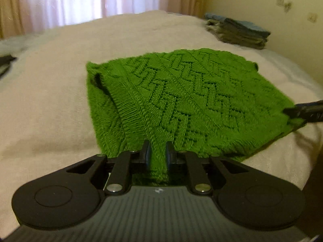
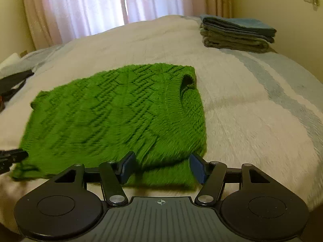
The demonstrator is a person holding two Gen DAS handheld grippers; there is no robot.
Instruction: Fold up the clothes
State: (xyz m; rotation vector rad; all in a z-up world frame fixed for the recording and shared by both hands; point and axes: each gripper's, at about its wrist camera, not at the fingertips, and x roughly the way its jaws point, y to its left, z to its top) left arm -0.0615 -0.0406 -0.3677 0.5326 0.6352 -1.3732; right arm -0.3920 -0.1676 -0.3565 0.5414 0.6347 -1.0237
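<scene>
I have the green knitted sweater (image 1: pixel 181 100) lying folded on the bed (image 1: pixel 50 100), and I place everything else from it. My left tongs (image 1: pixel 158 153) are clamped on a fold of the sweater's near edge: green knit fills the narrow gap between the 2 pads, and the cloth rises slightly toward them. From the right wrist camera, my right tongs (image 2: pixel 161 167) stand apart, the 2 blue pads spread wide just over the sweater's near edge, with no knit pinched between them; I cannot tell whether the pads touch the cloth. In the left view the right tongs' tip pokes in at the sweater's right corner, at or just on the knit there. In the right view the left tongs' dark tip sits at the sweater's left corner. The sweater's neck opening (image 2: pixel 187 84) faces its far right side in that view. Beyond the sweater, toward the far right of the bed, sits a stack of folded clothes (image 2: pixel 236 33). Behind it hang pale curtains (image 2: pixel 90 6).
</scene>
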